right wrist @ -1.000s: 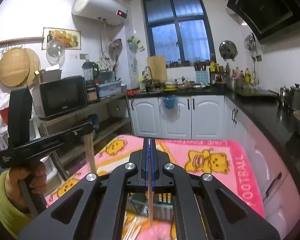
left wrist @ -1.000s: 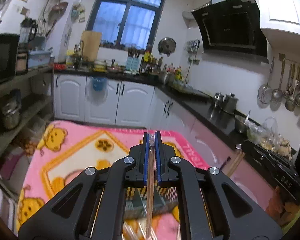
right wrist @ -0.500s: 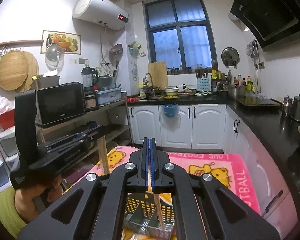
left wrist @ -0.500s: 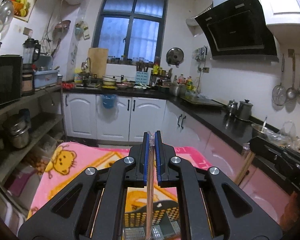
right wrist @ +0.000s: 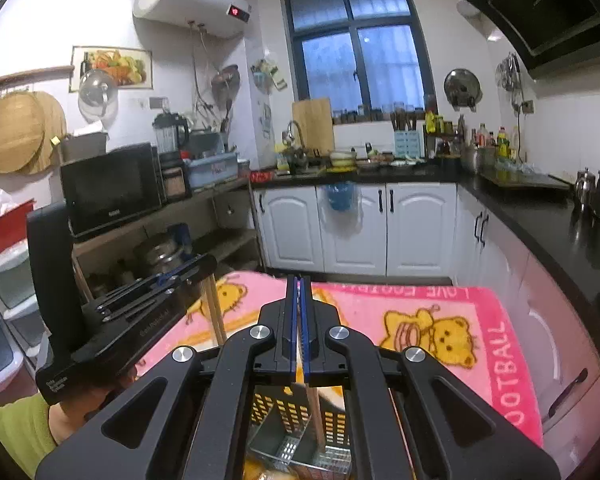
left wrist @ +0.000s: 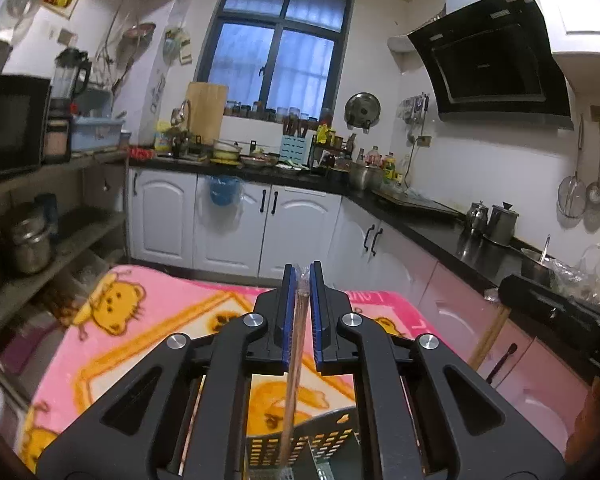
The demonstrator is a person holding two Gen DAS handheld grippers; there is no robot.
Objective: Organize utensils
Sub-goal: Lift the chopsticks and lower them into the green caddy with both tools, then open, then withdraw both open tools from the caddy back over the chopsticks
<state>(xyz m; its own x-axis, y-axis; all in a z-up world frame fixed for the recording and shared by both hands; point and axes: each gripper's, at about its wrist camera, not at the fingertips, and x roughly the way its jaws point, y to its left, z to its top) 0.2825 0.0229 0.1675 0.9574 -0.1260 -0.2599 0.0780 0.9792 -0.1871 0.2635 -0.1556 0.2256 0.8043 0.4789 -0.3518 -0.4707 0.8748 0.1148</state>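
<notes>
My left gripper is shut on a wooden chopstick, which hangs down toward a black perforated utensil basket at the bottom edge. My right gripper is shut on a second chopstick, whose lower end reaches down into the basket by its divider. In the right wrist view the left gripper is at the left, its chopstick pointing down. The basket stands on a table covered by a pink bear blanket. Both chopstick tips are hidden.
A black countertop with white cabinets runs along the right and back. Open shelves with a microwave and pots stand on the left. A person's hand and green sleeve are at the lower left, behind the left gripper.
Both grippers have shifted across the table with their chopsticks still clamped. The loose utensils seen below a second ago are out of view. The right chopstick now hangs into the basket.
</notes>
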